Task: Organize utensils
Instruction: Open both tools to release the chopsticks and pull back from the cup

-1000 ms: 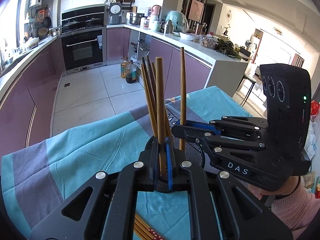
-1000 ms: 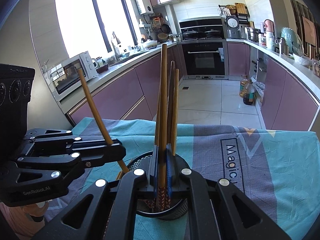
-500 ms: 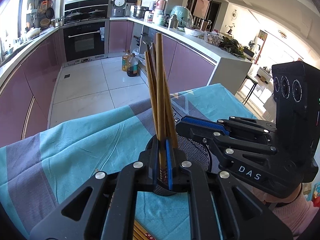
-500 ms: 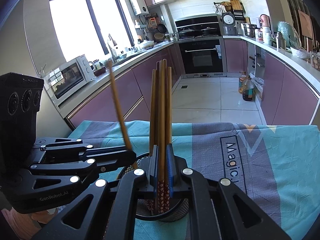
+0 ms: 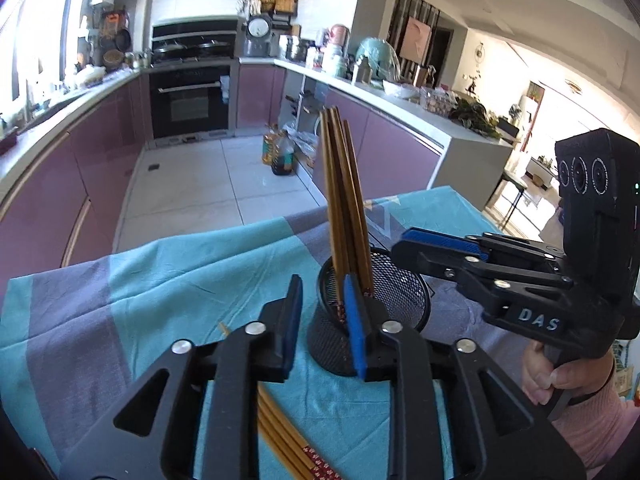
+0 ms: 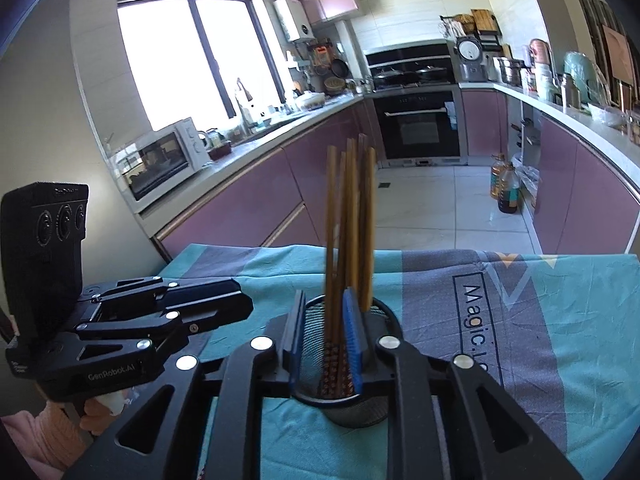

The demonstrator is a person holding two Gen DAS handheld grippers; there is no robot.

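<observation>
Both my left tongs (image 5: 320, 320) and right tongs (image 6: 326, 330) opening, empty, beside the black mesh cup (image 5: 396, 300); I should back straight out, sparing the upright wooden chopsticks (image 5: 340, 200).

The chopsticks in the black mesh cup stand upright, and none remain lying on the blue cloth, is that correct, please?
Not quite. The chopsticks in the black mesh cup do stand upright, but several more chopsticks lie on the blue cloth, as the left wrist view shows beneath the left hand-held gripper.
</observation>
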